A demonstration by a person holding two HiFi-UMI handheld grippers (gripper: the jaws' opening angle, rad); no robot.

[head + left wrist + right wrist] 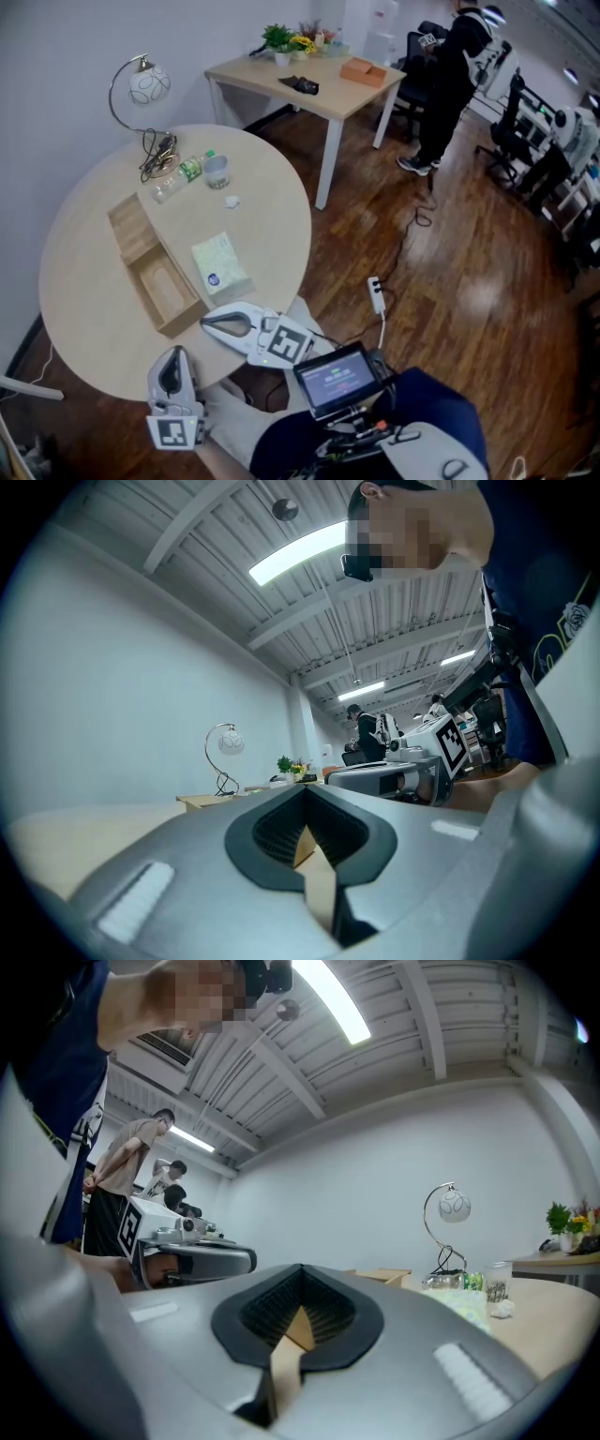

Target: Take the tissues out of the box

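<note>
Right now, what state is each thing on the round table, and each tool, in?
Wooden box: open, looks empty.
Tissue pack: out, flat beside box.
Bottle: on its side.
Cup: upright.
Left tool: shut, empty.
Right tool: shut, empty.

Box point(161, 281) on worktop point(84, 234), left of centre. Tissue pack point(220, 265) just right of box, on worktop. Behind both: bottle point(181, 175), cup point(217, 171), tissue wad point(232, 201). Lamp point(141, 89) at far edge. 2nd table point(328, 94) behind worktop, to right.
</note>
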